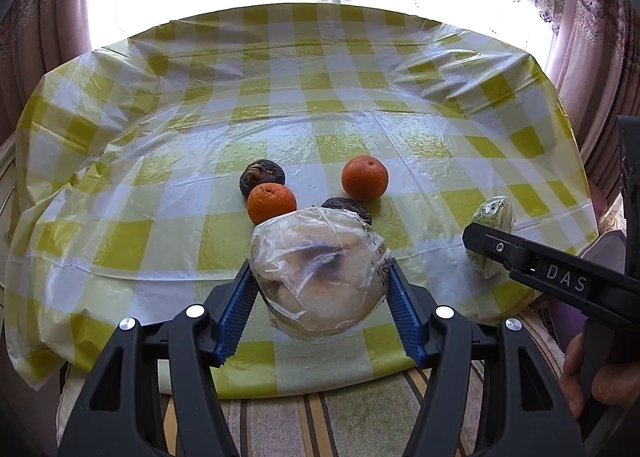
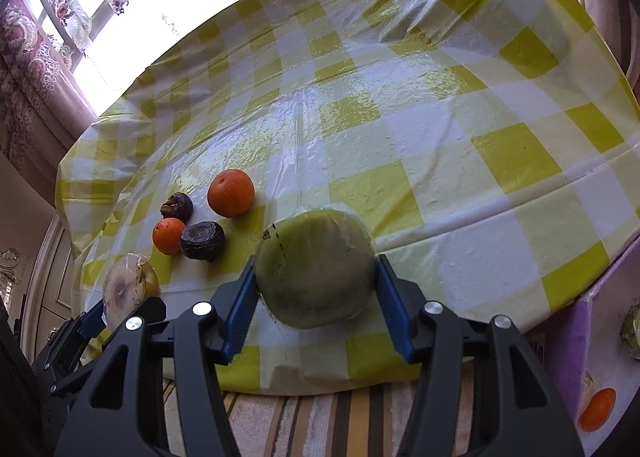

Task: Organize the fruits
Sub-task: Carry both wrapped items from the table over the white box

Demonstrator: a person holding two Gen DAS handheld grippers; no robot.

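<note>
1. Left wrist view: left gripper (image 1: 320, 281) clamped on wrapped pale fruit half (image 1: 318, 273), held above table (image 1: 120, 137) edge, prob. for sorting.
2. Right gripper (image 2: 316, 289) clamped on wrapped green fruit half (image 2: 316, 273), also lifted.
3. Two oranges (image 1: 364, 177) + dark fruits (image 1: 263, 176) left on cloth, grouped near centre.

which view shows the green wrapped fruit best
The right wrist view: the green wrapped fruit fills the centre, clamped between the right gripper fingers. The left wrist view shows only a slice of it at the right edge, partly hidden behind that gripper's black finger.
</note>
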